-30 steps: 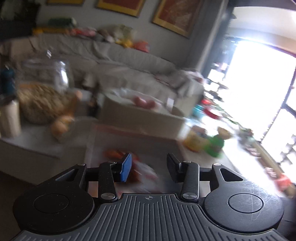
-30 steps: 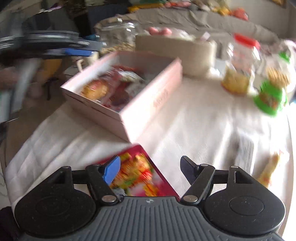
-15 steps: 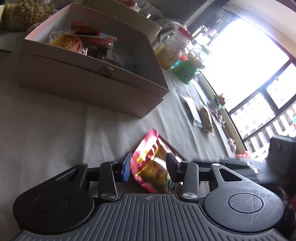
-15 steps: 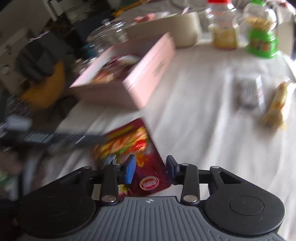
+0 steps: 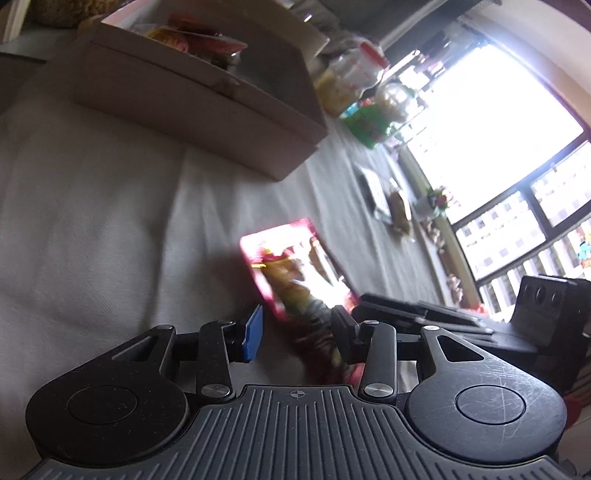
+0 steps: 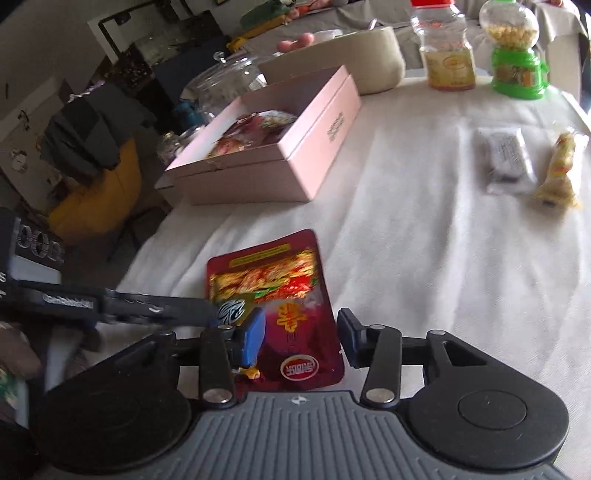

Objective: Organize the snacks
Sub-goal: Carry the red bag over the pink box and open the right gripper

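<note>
Left wrist view: the left gripper [image 5: 295,330] stands half open, empty, straddling a glossy red snack pouch [image 5: 295,269] at 12 o'clock on the white cloth [image 5: 92,221].

Right wrist view: the right gripper [image 6: 301,334], equally open, frames the same pouch [image 6: 275,295]; the pink box [image 6: 317,144] sits at 11 o'clock. The pouch looks light, flat, crinkly, slippery; its sealed edge seems best to pinch.

I note a large window [image 5: 509,122] with dark frames, daylight overexposed. White cloth covers the table [image 6: 424,258]. A grey sofa [image 6: 369,11] stands behind; a yellow chair [image 6: 99,199], draped with dark clothing, stands beside the table.
</note>
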The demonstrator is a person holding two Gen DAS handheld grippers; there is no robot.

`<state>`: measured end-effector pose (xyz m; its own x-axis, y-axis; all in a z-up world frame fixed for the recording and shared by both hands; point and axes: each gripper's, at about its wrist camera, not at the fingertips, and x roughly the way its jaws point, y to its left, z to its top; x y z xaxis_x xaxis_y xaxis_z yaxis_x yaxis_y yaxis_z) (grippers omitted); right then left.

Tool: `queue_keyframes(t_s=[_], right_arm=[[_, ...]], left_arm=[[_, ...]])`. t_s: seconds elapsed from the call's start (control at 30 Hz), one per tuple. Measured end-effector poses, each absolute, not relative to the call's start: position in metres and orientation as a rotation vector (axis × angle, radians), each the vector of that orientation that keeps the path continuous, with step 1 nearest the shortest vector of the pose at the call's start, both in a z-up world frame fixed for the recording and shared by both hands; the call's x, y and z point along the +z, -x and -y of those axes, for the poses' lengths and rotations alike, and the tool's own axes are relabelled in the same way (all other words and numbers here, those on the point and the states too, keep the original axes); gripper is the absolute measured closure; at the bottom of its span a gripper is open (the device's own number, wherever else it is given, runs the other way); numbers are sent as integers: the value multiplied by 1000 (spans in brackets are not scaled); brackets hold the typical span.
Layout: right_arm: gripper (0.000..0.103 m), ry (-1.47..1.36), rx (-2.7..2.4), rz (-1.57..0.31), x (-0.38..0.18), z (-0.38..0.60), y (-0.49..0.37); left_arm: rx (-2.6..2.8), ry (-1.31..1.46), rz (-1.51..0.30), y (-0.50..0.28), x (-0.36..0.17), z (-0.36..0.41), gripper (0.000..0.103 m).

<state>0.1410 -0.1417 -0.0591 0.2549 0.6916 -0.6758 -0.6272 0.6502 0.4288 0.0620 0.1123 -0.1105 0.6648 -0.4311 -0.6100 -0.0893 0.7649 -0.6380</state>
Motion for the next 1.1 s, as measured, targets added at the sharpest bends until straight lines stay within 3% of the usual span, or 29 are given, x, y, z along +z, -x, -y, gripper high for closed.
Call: queue_keyframes(t_s=[0.47,0.77,0.93,1.1], right_arm=[[60,-117,938,-896,-37,140,-105],[60,-53,938,-665,51,109,-108],[60,-1,910,-547,108,61,-146],[58,58,837,-560,106,12,-197]], left_arm=[[-230,600,-740,-52,-69,-94,57],[-239,472,-526,-52,16,-117,57],[-183,408,-419,-90,68,-150,57],[-165,478,-461,-155,53,-190,54]])
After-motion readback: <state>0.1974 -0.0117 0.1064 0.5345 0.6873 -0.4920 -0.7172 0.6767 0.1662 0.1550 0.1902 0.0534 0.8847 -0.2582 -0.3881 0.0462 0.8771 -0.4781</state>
